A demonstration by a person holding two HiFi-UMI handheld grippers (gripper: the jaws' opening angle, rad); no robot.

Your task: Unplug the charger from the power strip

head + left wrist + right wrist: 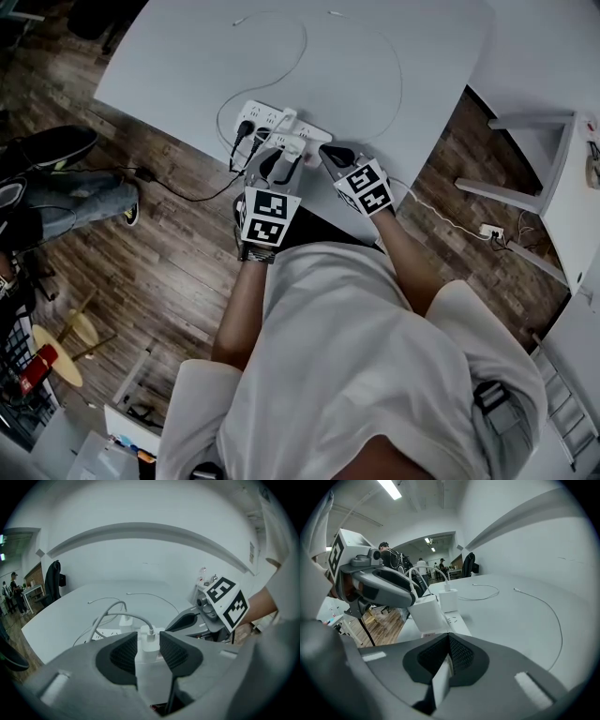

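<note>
The white charger [149,644] is plugged into the power strip [265,116], near the edge of the desk [422,56]. The left gripper [149,638] has its fingers a little apart, one on each side of the charger, with a thin gap showing. The right gripper [449,638] is just beside it, with its fingers pressed together on nothing. A tiny label on the strip is too small to read. A second charger [125,619] and two black plugs [246,129] sit in the strip too.
</note>
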